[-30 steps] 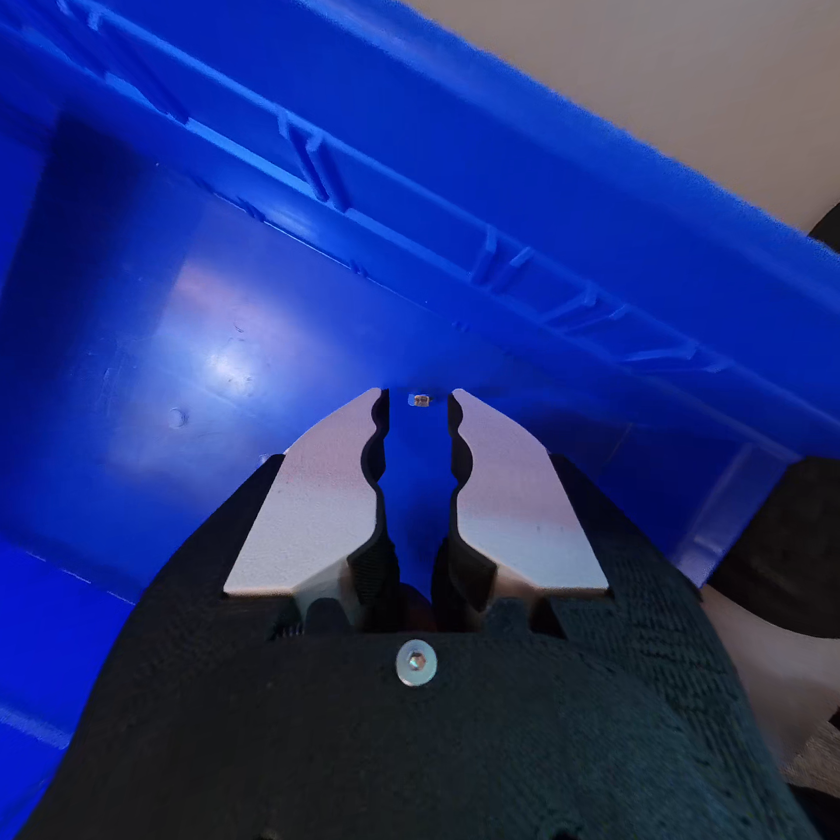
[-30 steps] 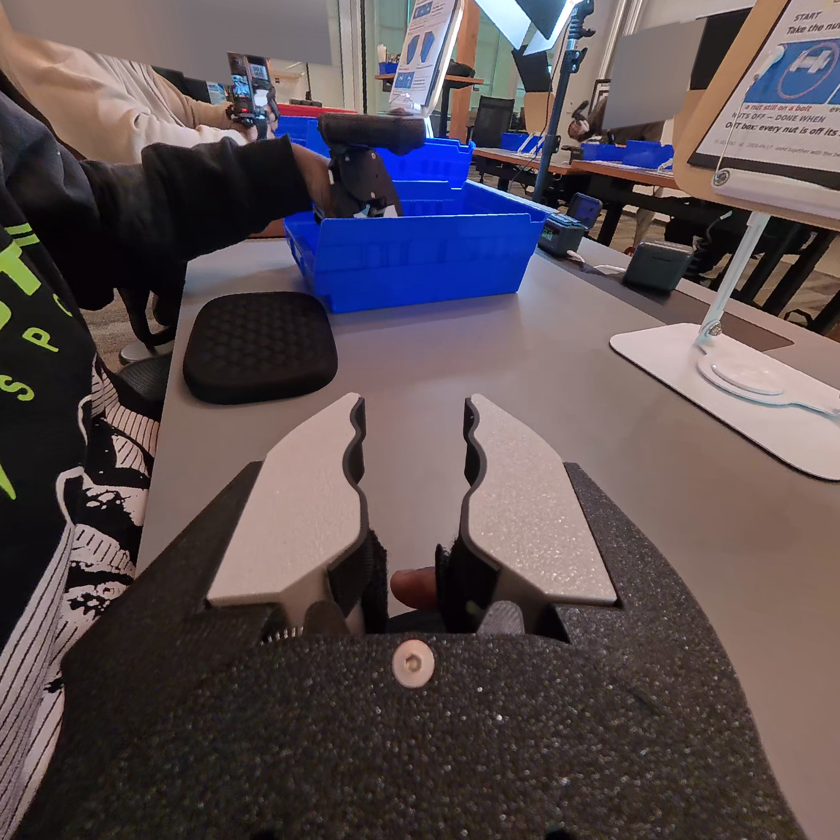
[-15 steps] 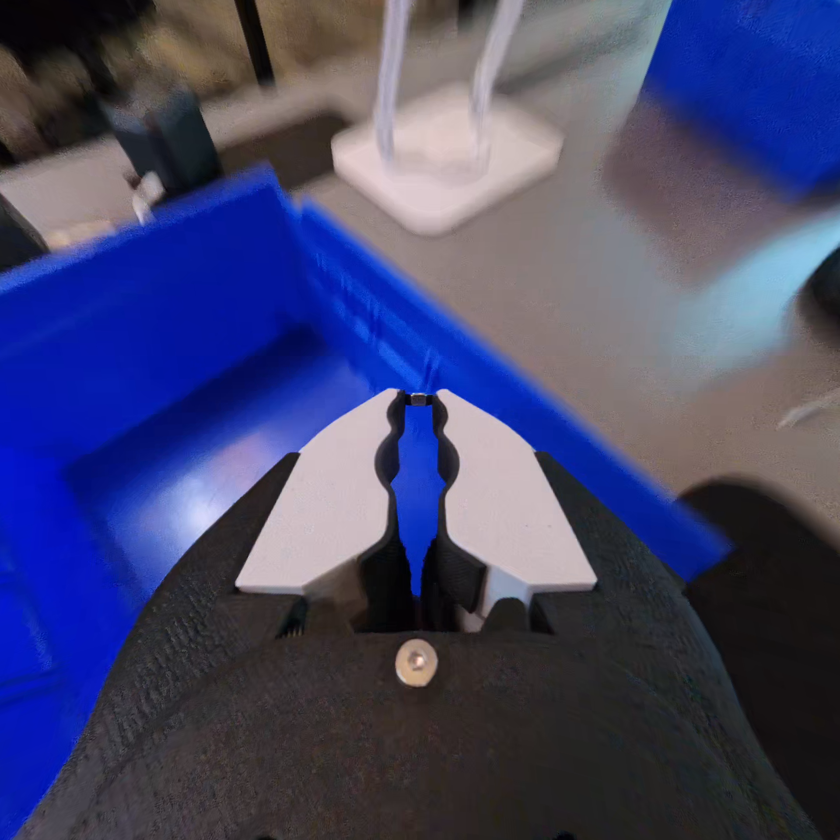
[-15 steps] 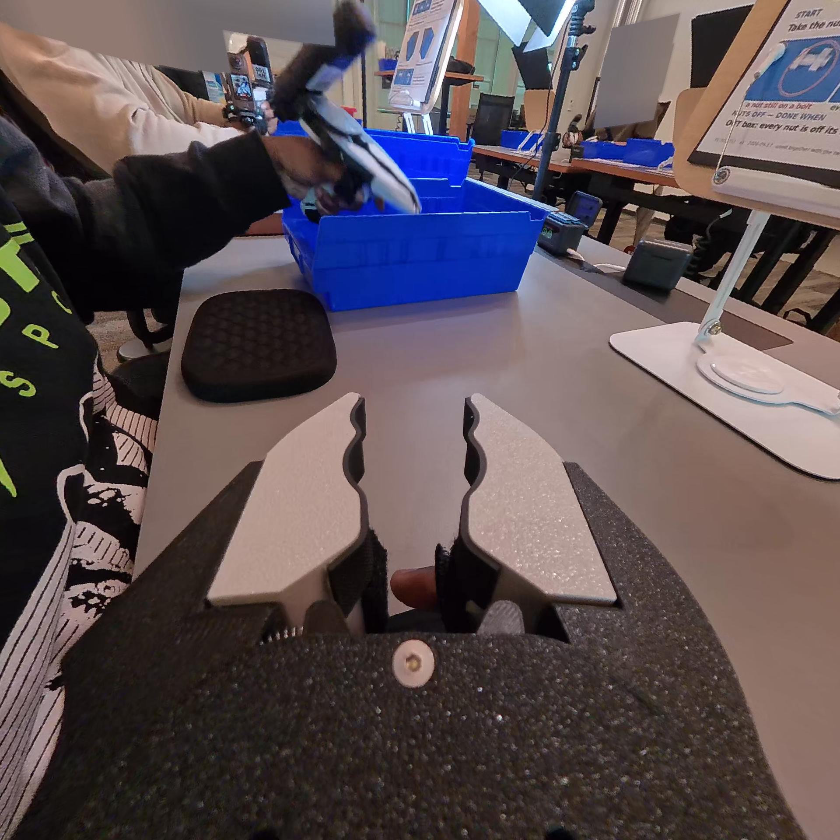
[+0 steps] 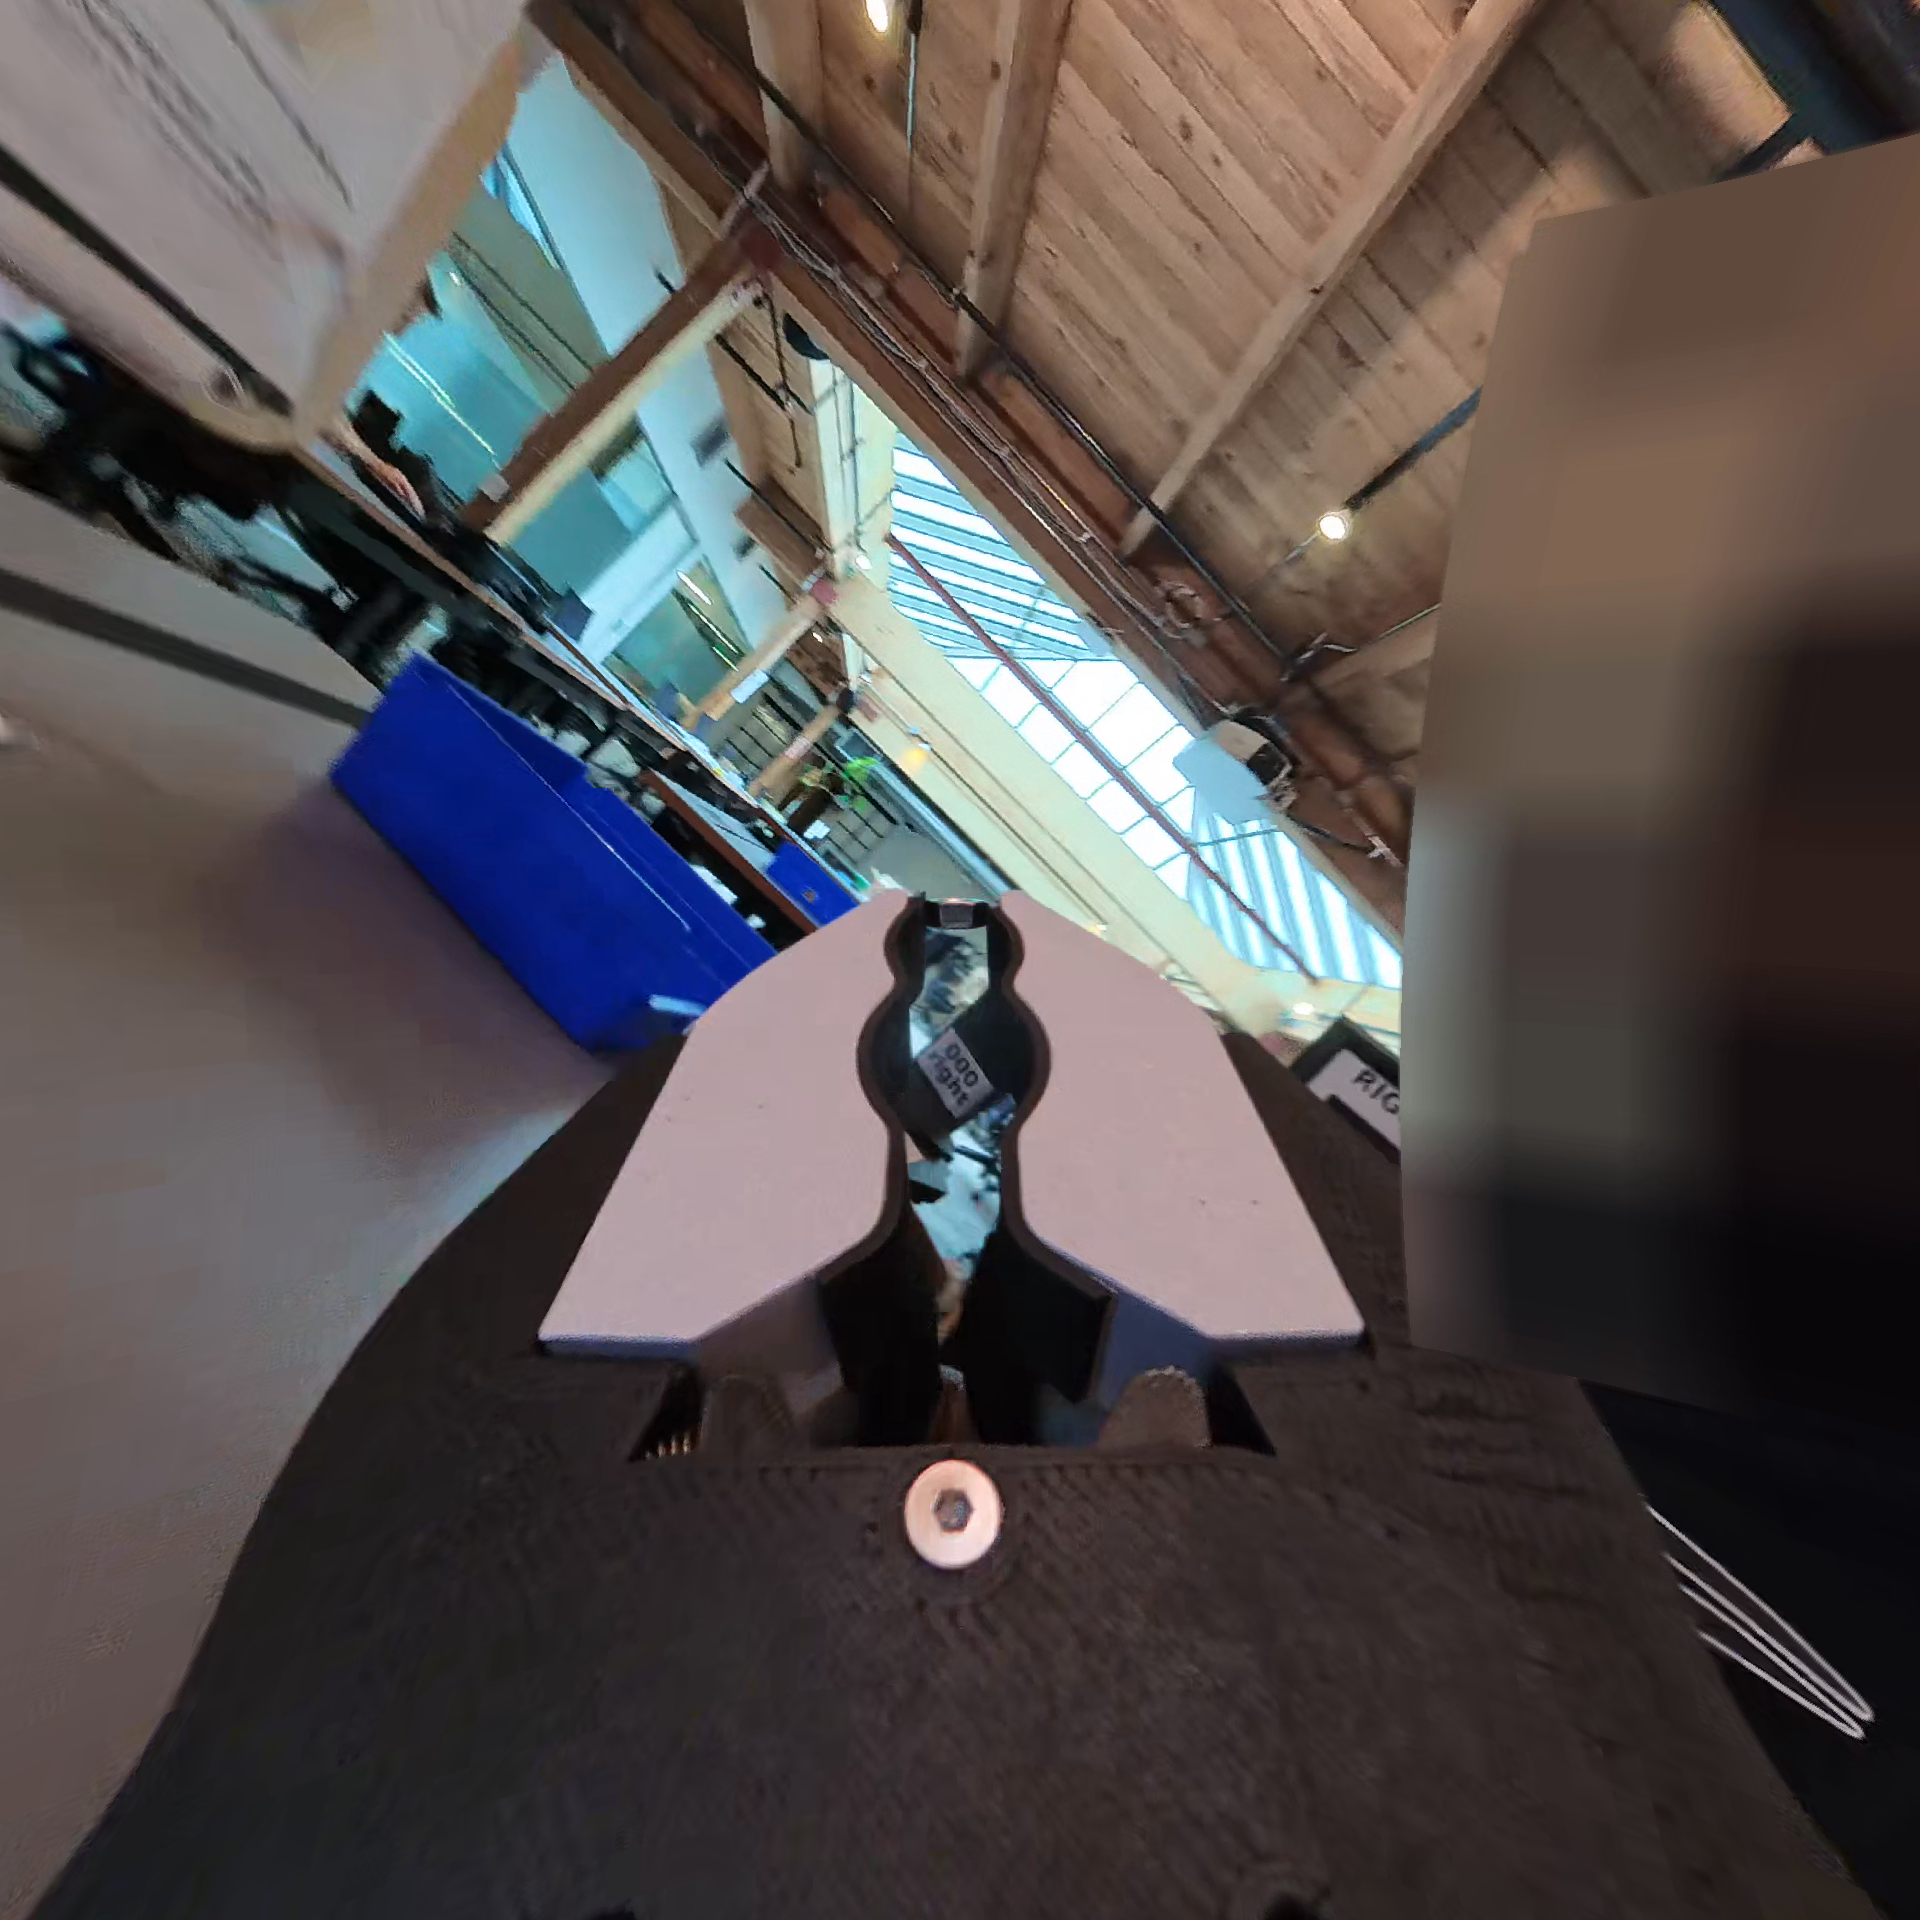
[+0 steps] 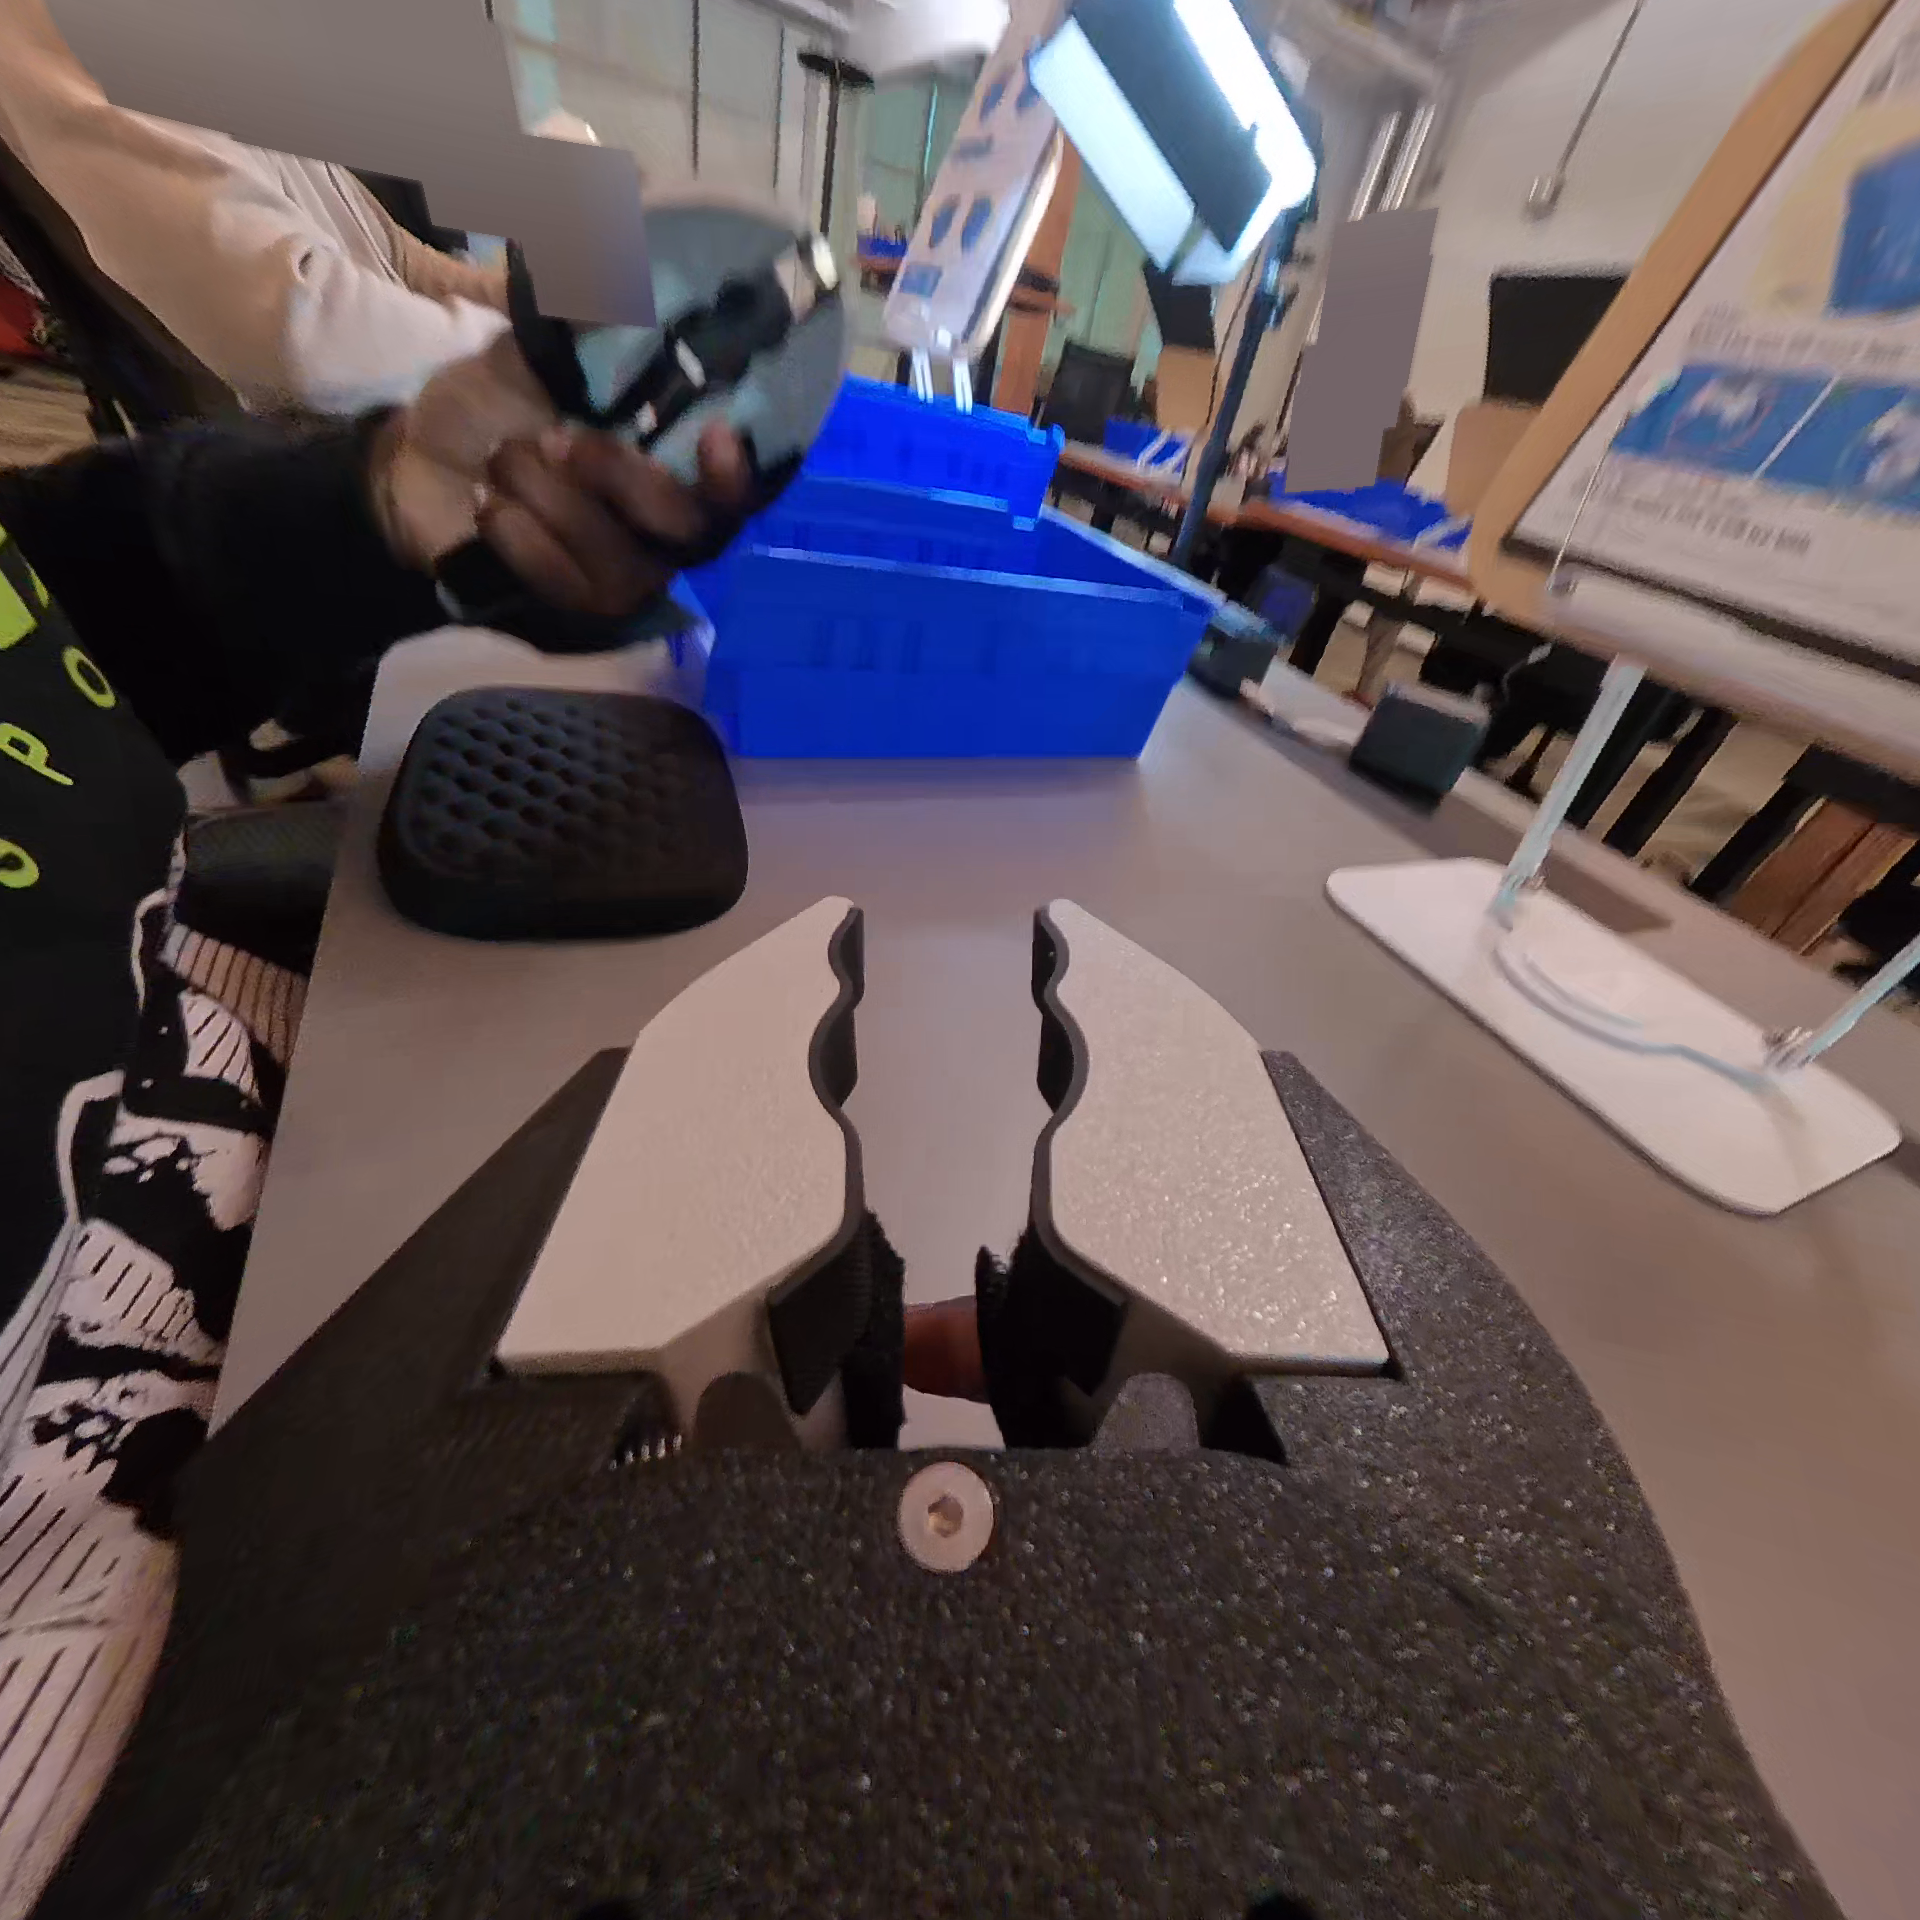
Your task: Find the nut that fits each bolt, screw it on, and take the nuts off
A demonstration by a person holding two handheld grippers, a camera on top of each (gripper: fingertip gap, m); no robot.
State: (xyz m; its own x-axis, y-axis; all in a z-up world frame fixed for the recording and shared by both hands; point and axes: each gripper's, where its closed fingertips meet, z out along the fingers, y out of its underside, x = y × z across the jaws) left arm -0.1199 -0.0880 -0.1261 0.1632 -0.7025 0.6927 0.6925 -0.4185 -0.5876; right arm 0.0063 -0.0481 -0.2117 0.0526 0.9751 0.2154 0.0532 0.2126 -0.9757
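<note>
A small metal nut, silver-grey and square-edged in outline, sits pinched at the very tips of the left hand-held gripper, held at 12 o'clock in the left wrist view. It bridges the narrow gap between the two pale fingertips, touching both, lifted clear of the table and seen against the ceiling and distant windows. Its hole and thread are too small to make out. In the right wrist view the nut cannot be made out.

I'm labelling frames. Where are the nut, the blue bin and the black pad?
nut (image 5: 958, 915), left wrist view, its side face.
blue bin (image 6: 935, 665), right wrist view, front wall.
black pad (image 6: 561, 810), right wrist view, top.
</note>
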